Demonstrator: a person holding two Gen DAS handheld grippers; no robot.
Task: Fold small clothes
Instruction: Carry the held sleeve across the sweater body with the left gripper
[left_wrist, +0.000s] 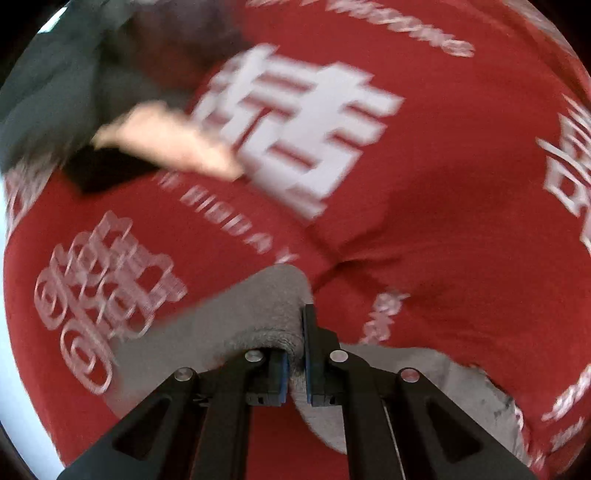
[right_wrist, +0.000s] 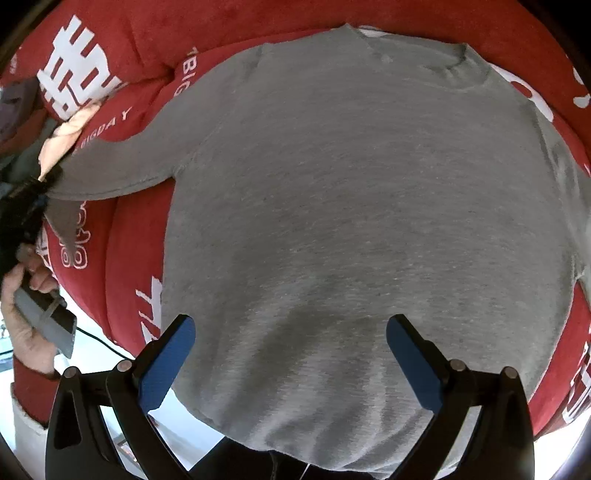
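My left hand-held gripper (left_wrist: 295, 350) is clamped on the sleeve (left_wrist: 266, 317) of the grey sweatshirt (right_wrist: 362, 206). In the left wrist view the 2 blue pads (left_wrist: 307, 354) stand nearly together, with a bunched fold of grey knit pinched between them and rising just above the fingertips. That view is blurred. More grey fabric trails off below and to the right of the fingers.

My right hand-held gripper (right_wrist: 290, 354) stands wide, with nothing between its 2 blue pads (right_wrist: 170, 362). Its jaws hang over the lower part of the sweatshirt's body, near the hem; I cannot tell whether the tips touch the fabric.

The sweatshirt lies spread flat on a red cloth (right_wrist: 133, 33) printed with large white characters and small white lettering. Its crew neck (right_wrist: 447, 59) is at the far end from the right hand-held gripper, and the hem is at the near end. In the right wrist view the sleeve extends out to the left of the sweatshirt's body, and its cuff end reaches the black fingers of the left hand-held gripper at the left edge of the frame. My left hand (right_wrist: 26, 306) grips that tool's handle below the sleeve, with a thin black cable running from it.

A peach-coloured piece of fabric (left_wrist: 166, 136) lies on the red cloth beyond the sleeve, next to a dark garment (left_wrist: 55, 74).
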